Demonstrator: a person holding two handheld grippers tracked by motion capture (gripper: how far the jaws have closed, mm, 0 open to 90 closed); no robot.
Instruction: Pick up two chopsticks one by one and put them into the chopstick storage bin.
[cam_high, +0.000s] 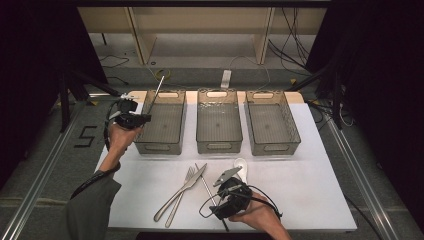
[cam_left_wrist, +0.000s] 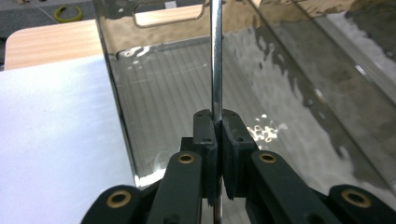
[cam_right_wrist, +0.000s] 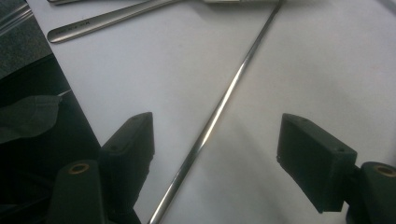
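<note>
On the white mat (cam_high: 310, 165): three clear bins in a row along the far edge, cutlery laid out nearer the person. Left bin (cam_high: 162, 122): left gripper (cam_high: 145, 118) held at its left wall, jaws pinched tight on a thin metal rod (cam_left_wrist: 216, 56); the rod rises from between the pads and slants up over the bin's open top. Middle bin (cam_high: 219, 121) and right bin (cam_high: 271, 122): just beside the left bin, in line with it. Fork (cam_high: 179, 195) and knife (cam_high: 187, 186): lying crossed on the mat, in front of the left and middle bins. Second rod (cam_right_wrist: 219, 112): flat on the mat just right of the knife; right gripper (cam_right_wrist: 217, 151) poised over it, jaws spread wide, one on either side, pads not touching it. White spoon (cam_high: 241, 165): on the mat just beyond the right gripper.
</note>
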